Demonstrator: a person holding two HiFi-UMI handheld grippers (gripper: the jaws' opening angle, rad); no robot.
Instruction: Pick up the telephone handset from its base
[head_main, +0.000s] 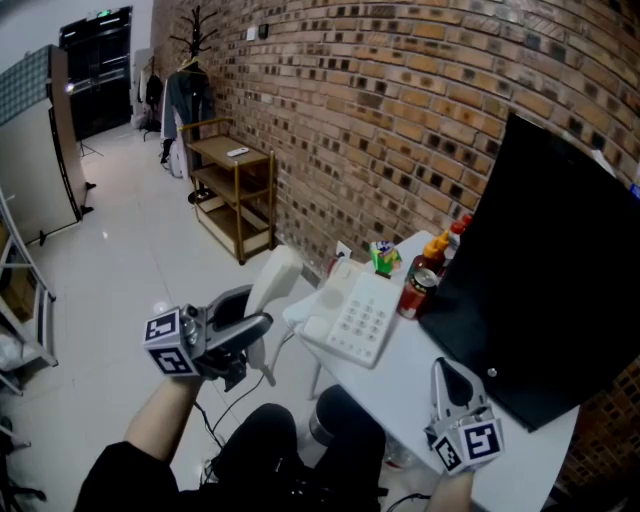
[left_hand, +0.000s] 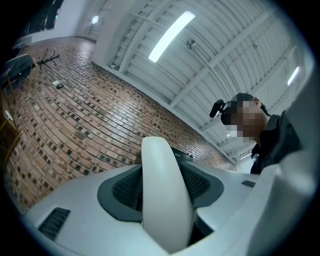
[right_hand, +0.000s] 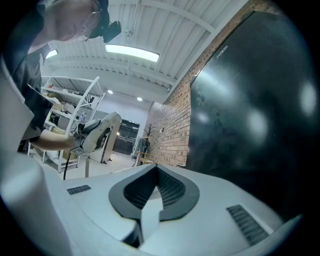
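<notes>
The white telephone handset (head_main: 272, 285) is off its base and held upright in the air, left of the table. My left gripper (head_main: 255, 325) is shut on it, the jaws clamped on its lower part. In the left gripper view the handset (left_hand: 162, 195) fills the gap between the jaws and sticks up past them. The white telephone base (head_main: 355, 320) with its keypad lies at the table's near left corner. My right gripper (head_main: 445, 370) rests on the white table (head_main: 400, 385) in front of the monitor, shut with nothing in it. The right gripper view shows the lifted handset (right_hand: 100, 132) far off at the left.
A big black monitor (head_main: 550, 270) fills the table's right side. Sauce bottles (head_main: 432, 260), a red can (head_main: 415, 292) and a small green box (head_main: 383, 257) stand behind the base. A brick wall and a wooden shelf (head_main: 235, 190) lie beyond.
</notes>
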